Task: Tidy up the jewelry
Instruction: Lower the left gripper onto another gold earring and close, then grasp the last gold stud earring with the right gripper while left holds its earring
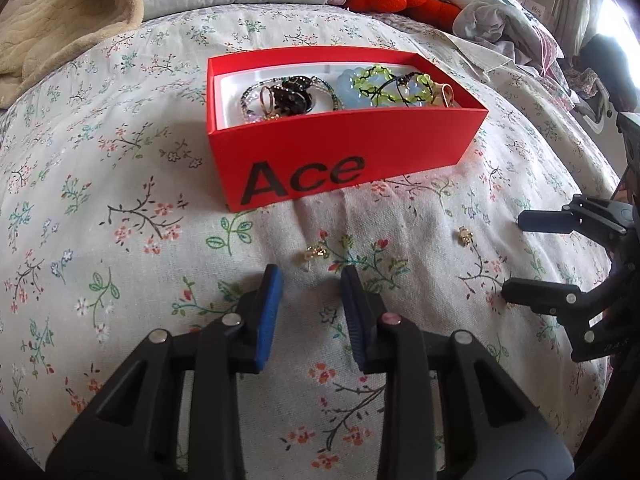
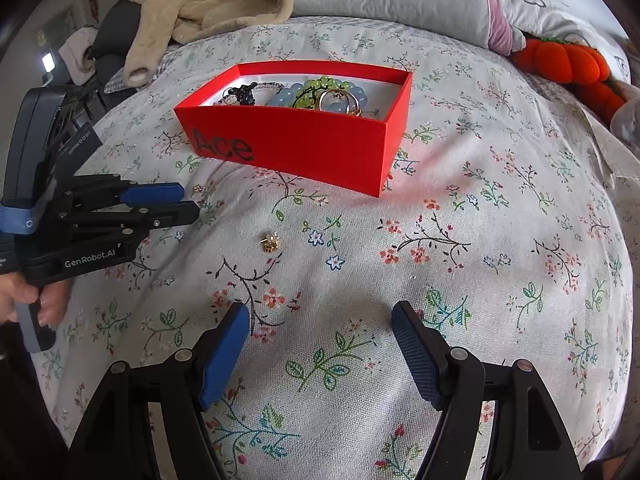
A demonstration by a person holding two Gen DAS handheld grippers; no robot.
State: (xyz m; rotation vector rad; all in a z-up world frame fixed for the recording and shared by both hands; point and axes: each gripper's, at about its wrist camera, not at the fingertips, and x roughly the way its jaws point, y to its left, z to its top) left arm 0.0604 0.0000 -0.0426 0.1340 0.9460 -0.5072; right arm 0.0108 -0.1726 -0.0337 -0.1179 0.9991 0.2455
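We've got two tiny gold earrings left on the bed, everything else looks like it's already in the red box (image 1: pixel 344 152) marked "Ace".

In the left wrist view, the left gripper (image 1: pixel 310 280) sits bottom centre with its fingers parted a moderate amount and nothing between them. One gold earring (image 1: pixel 316 253) lies on the floral bedspread (image 1: pixel 120 280) just ahead of the tips, slightly left of the gap's middle. The other earring (image 1: pixel 465 236) is off to the right of the frame, near the right gripper (image 1: pixel 516 256).

In the right wrist view, the right gripper (image 2: pixel 320 312) has its fingers spread wide and empty at the bottom. That second earring (image 2: pixel 270 242) sits above and left of the gap, well short of the box (image 2: pixel 320 144). The left gripper (image 2: pixel 188 202) pokes in from the left edge there.

Handling-wise, we'd guess these are featherlight, hard and small, so weight isn't the issue. The trouble is the soft quilted fabric: it'll dimple under the fingers and the earring could sink, tip or roll into a fold. The post at the back looks thin and probably bendy, so we'd pinch across the chunkier decorative front instead, low to the cloth without snagging it. They're also easy to flick away if one finger lands first.

The box already holds beaded bracelets (image 1: pixel 384 84) and rings (image 2: pixel 340 100), so a drop-in should be fine.
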